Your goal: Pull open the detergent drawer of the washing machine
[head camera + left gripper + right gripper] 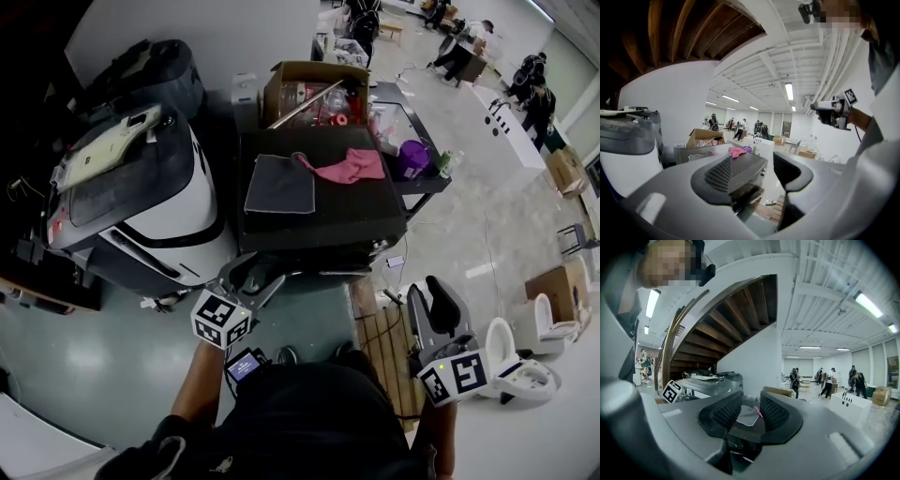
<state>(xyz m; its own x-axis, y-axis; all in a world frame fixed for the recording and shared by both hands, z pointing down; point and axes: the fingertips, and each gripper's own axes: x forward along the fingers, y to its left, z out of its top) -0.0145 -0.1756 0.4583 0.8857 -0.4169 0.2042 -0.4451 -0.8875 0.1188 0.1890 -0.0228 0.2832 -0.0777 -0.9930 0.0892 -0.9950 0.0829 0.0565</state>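
Grey floor [131,375] rings the washing machine [328,220]; its detergent drawer (front face, hard to see) sits just past the left claw [255,278], jaws apart, empty. Misaimed, it could slip off. The right claw [429,295] is likewise parted.

No word, brand or number can be read anywhere; the only signs are black-and-white square markers, blocky patterns without letters; one set stands on the left cube [221,319] of the left gripper [255,277], another on the right cube [453,377] of the right gripper [427,289]; a pale sheet [103,150] lies on top of the white machine [178,216], its print too small to make out; a small lit screen [246,366] just below the left cube glows blue, its content unreadable.
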